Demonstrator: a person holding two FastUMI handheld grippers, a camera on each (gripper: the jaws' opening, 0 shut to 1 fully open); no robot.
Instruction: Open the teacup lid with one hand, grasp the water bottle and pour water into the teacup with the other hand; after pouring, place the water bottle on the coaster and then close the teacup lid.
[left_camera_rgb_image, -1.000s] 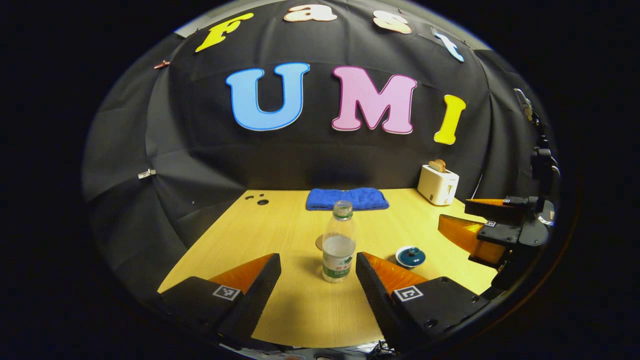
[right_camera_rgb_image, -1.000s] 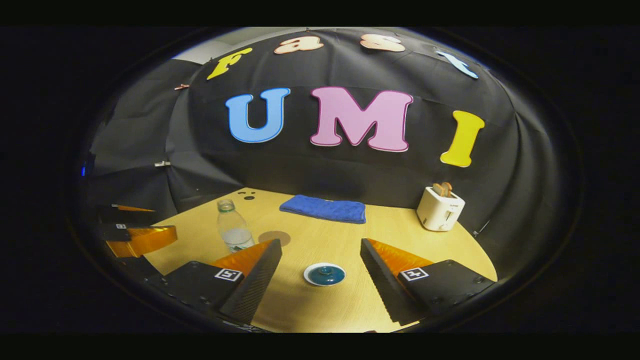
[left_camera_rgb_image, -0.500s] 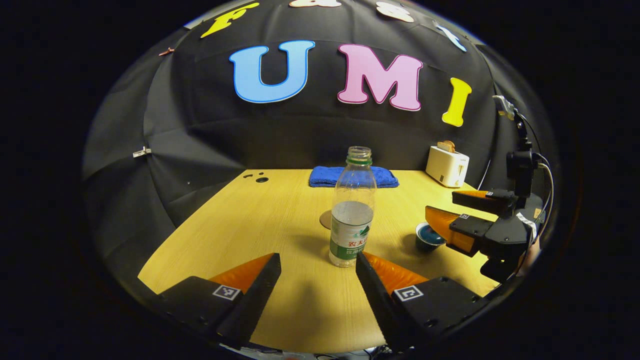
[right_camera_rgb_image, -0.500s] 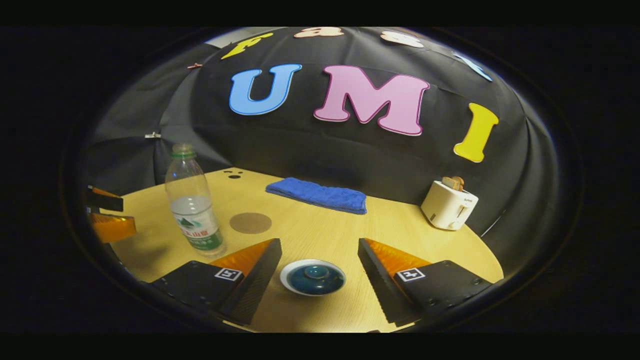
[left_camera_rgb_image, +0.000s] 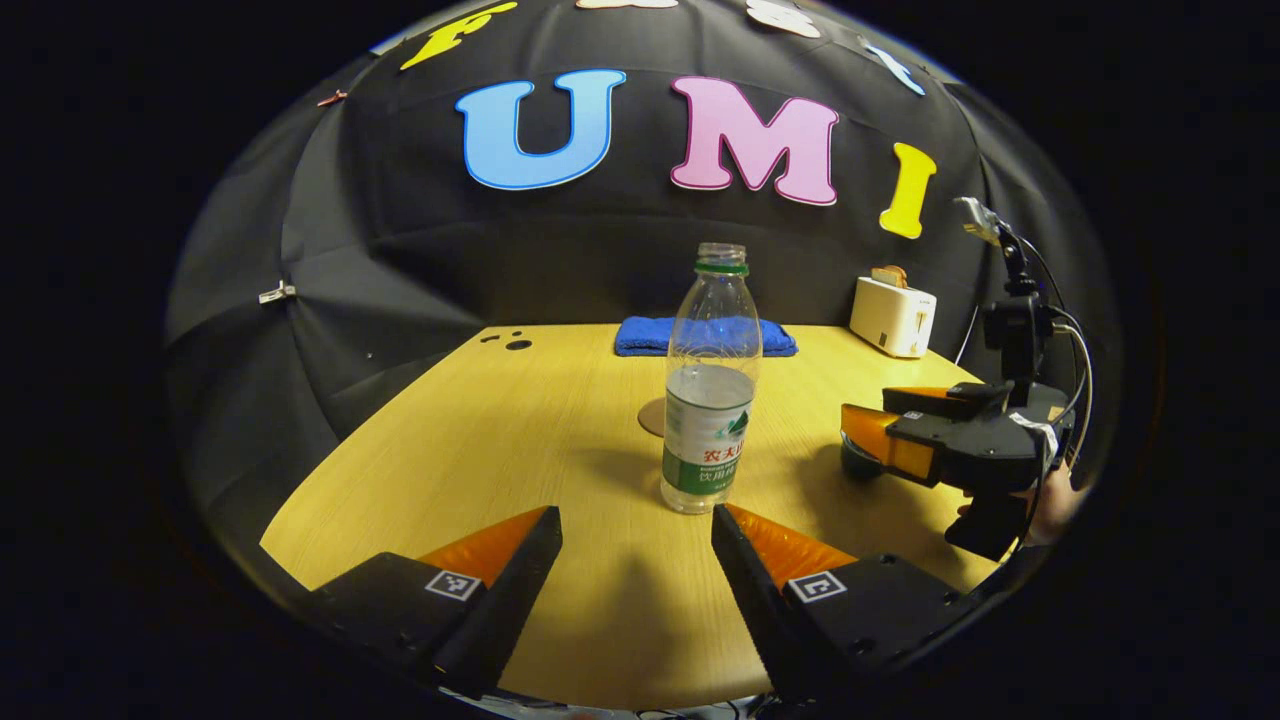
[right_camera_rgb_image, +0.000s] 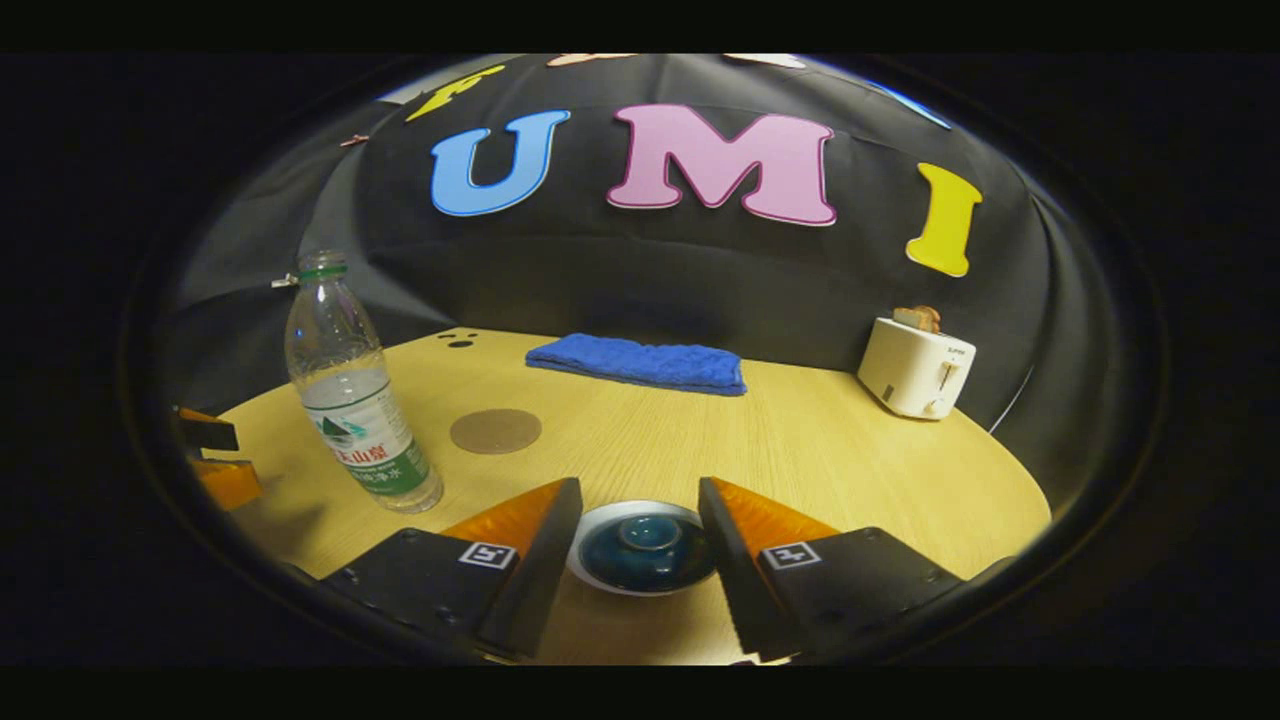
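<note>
A clear, uncapped water bottle (left_camera_rgb_image: 712, 400) with a green label, partly full, stands upright mid-table, just ahead of my left gripper (left_camera_rgb_image: 636, 512). That gripper is open, and the bottle is not between its fingers. A round brown coaster (left_camera_rgb_image: 652, 418) lies behind the bottle. In the right gripper view the dark blue teacup lid (right_camera_rgb_image: 645, 545) sits on its white-rimmed cup, and my right gripper (right_camera_rgb_image: 640, 487) straddles it, fingers narrowed but not pressing the knob. The bottle (right_camera_rgb_image: 355, 390) and coaster (right_camera_rgb_image: 495, 431) stand to its left. The right gripper (left_camera_rgb_image: 868, 412) hides most of the cup.
A folded blue towel (left_camera_rgb_image: 705, 337) lies at the table's back edge. A white toaster (left_camera_rgb_image: 893, 315) holding bread stands at the back right. Small holes (left_camera_rgb_image: 518, 345) mark the back left of the wooden table (left_camera_rgb_image: 480, 440). A hand (left_camera_rgb_image: 1045, 500) holds the right gripper.
Both grippers came down and forward. The right gripper moved over the teacup and its fingers drew closer together around the lid. The bottle looms larger ahead of the left gripper.
</note>
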